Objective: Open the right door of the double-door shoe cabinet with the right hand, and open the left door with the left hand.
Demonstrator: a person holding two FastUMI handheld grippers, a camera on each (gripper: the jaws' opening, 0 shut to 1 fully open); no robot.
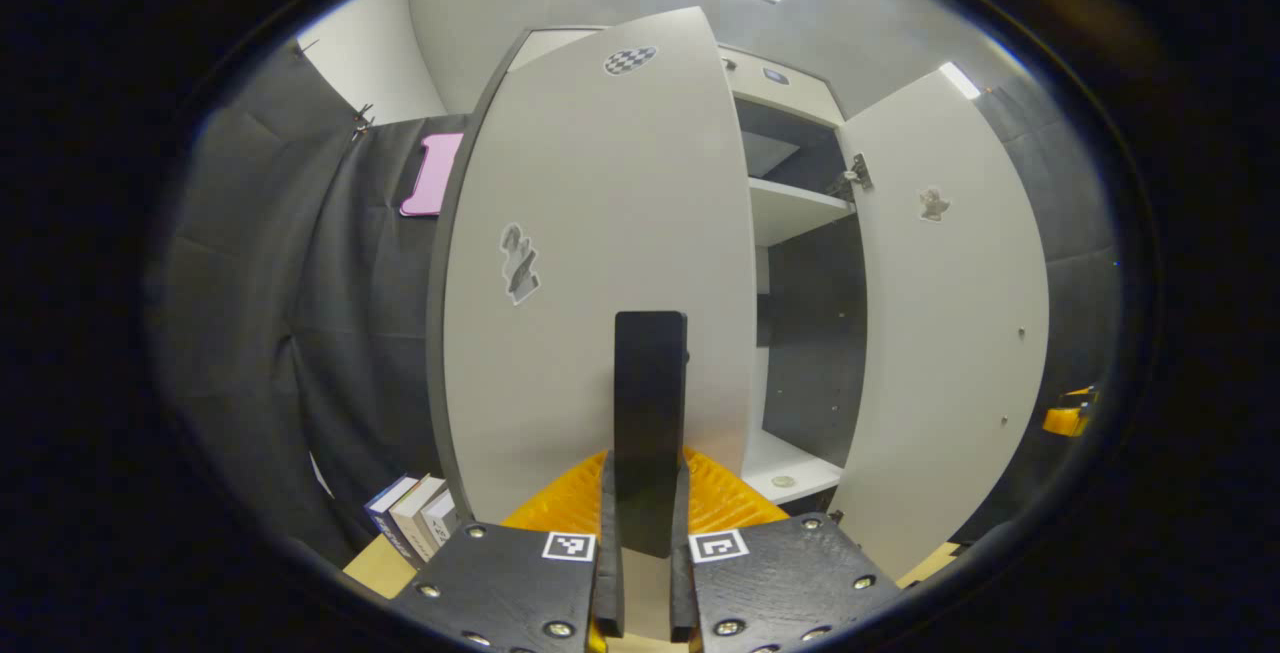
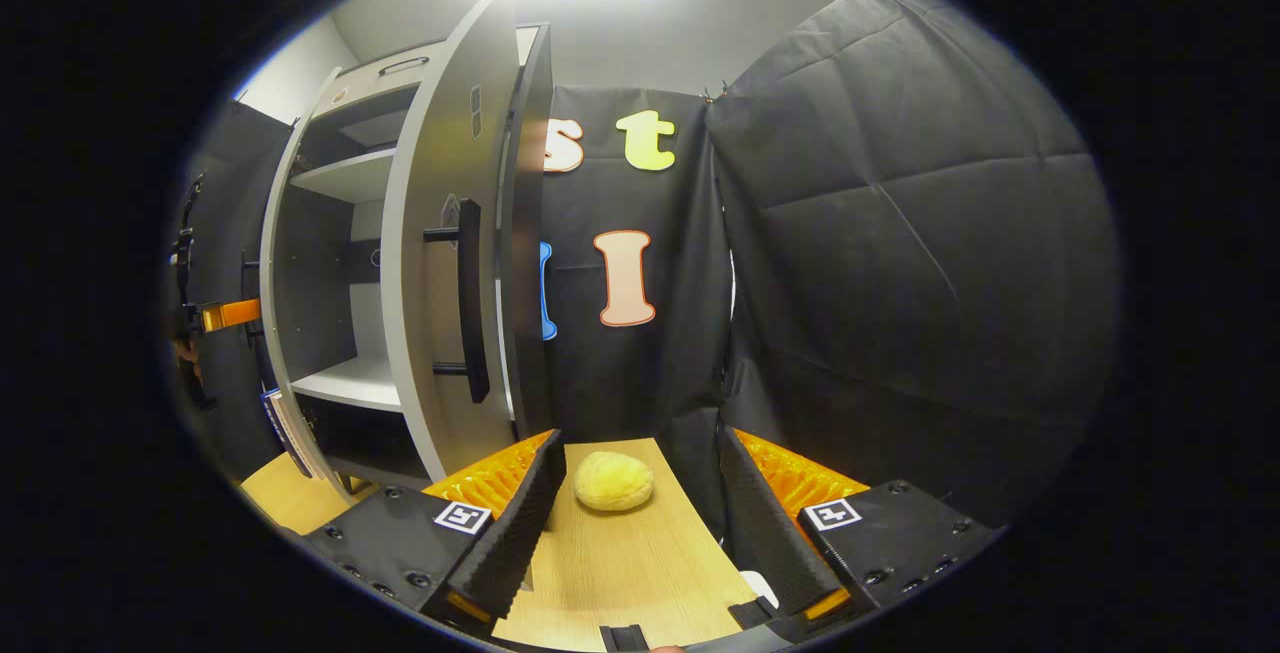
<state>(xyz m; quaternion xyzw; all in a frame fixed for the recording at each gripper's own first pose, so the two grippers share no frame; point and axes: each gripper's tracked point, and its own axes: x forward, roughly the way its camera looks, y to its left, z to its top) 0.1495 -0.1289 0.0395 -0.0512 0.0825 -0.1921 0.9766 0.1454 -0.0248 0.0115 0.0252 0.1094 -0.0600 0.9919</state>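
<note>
Your left gripper is closed on the left door's handle, bottom centre of the left gripper view, with the left door partly swung out. The right door stands wide open at the right. Your right gripper hangs spread and empty above the tabletop, near a yellow sponge.
</note>
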